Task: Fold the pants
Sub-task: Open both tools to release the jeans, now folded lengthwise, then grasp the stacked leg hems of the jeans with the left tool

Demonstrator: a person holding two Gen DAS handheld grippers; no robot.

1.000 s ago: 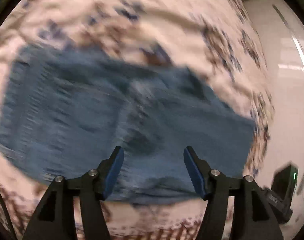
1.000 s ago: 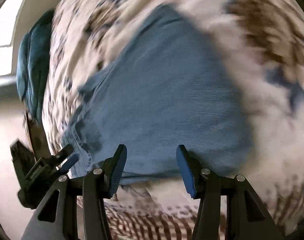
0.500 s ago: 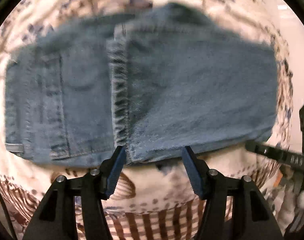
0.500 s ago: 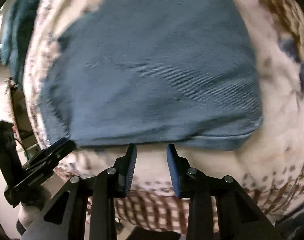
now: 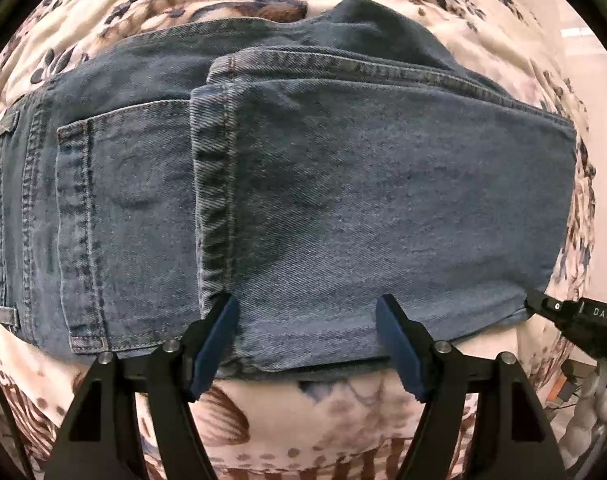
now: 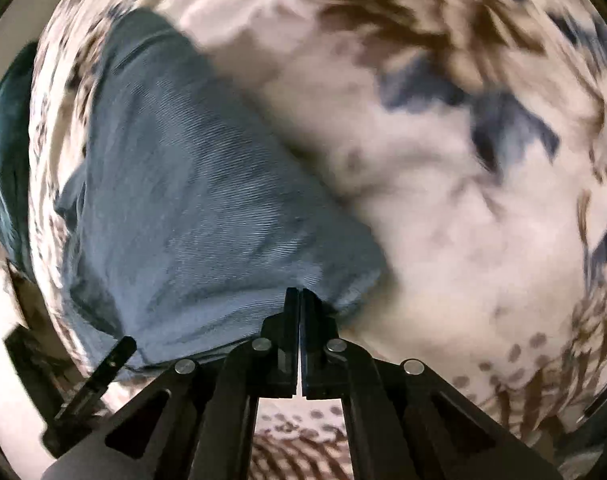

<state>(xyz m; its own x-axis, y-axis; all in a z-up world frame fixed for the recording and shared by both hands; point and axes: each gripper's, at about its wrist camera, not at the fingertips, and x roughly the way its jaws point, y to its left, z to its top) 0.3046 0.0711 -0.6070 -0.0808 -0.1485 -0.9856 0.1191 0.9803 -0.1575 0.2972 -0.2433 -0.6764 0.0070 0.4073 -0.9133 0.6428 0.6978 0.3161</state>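
Blue denim pants point(image 5: 303, 200) lie folded on a patterned blanket, the legs laid over the seat with its back pocket point(image 5: 123, 220) showing at left. My left gripper point(image 5: 305, 344) is open and hovers at the near edge of the fold, empty. In the right wrist view the pants point(image 6: 191, 220) fill the left half, blurred. My right gripper point(image 6: 300, 300) has its jaws together at the near right corner of the fold; whether cloth is pinched between them is not visible.
The cream blanket with brown and blue prints point(image 6: 443, 180) covers the whole surface. A dark teal cloth point(image 6: 3, 152) lies at far left. The right gripper's black body point(image 5: 583, 320) shows at the right edge of the left wrist view.
The right gripper's jaws have gone from open to together and swung toward the fold's right corner. The left gripper moved closer to the near edge, still open.
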